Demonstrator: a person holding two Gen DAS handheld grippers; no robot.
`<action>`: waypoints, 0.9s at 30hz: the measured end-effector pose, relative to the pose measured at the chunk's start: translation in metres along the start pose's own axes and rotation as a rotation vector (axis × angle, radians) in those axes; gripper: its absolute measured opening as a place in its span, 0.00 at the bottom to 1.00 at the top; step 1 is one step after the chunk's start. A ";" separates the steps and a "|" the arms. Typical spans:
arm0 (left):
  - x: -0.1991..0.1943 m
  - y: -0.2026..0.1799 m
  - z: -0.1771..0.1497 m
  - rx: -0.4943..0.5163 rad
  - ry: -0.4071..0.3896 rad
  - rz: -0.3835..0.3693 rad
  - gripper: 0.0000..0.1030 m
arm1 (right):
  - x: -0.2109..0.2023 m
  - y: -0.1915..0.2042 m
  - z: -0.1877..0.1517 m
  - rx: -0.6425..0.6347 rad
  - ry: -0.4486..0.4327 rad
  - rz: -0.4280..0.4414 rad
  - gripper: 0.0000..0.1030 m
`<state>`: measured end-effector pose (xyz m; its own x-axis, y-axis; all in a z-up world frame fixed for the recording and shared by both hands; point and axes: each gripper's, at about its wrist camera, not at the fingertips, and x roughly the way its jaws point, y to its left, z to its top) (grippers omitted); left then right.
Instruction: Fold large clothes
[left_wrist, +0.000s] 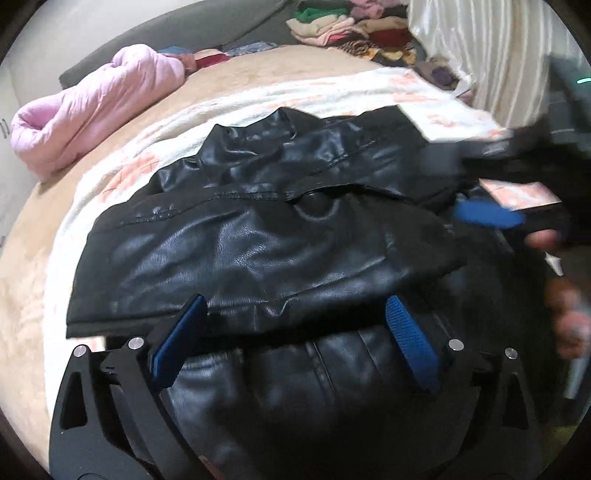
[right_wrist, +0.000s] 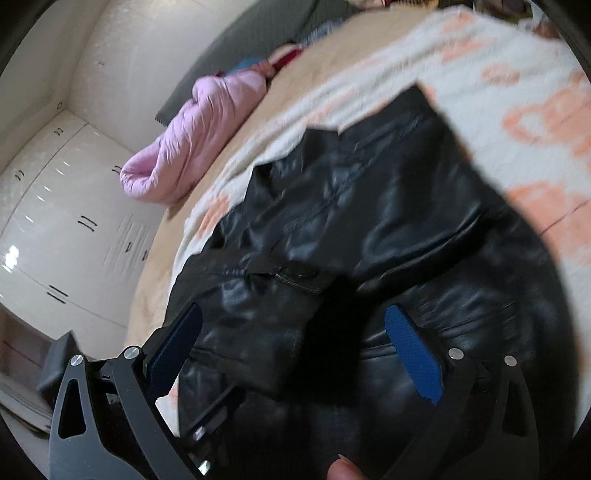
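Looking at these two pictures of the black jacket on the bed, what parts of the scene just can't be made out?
- Black jacket: its near end, left wrist view, is hidden behind the open left tool and cut off by the bottom edge.
- Right tool: a motion-blurred smear at the right edge of the left wrist view.
- Jacket in the right wrist view: seams and folds smeared by blur.
- Clothes pile: far off, single garments too small to tell apart.
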<state>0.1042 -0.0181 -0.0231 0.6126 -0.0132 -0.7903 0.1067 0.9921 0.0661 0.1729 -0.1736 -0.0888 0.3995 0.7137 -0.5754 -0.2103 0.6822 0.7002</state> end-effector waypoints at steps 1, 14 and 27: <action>-0.006 0.003 -0.002 -0.012 -0.016 -0.019 0.89 | 0.007 0.001 -0.001 0.009 0.019 0.002 0.96; -0.058 0.132 -0.017 -0.359 -0.136 0.006 0.91 | 0.025 0.030 -0.011 -0.135 -0.070 -0.084 0.18; -0.066 0.232 -0.019 -0.632 -0.205 0.089 0.91 | -0.025 0.145 0.035 -0.775 -0.315 -0.220 0.03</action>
<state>0.0732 0.2158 0.0329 0.7410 0.1106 -0.6624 -0.3920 0.8721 -0.2929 0.1631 -0.0981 0.0418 0.7075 0.5534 -0.4396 -0.6020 0.7977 0.0352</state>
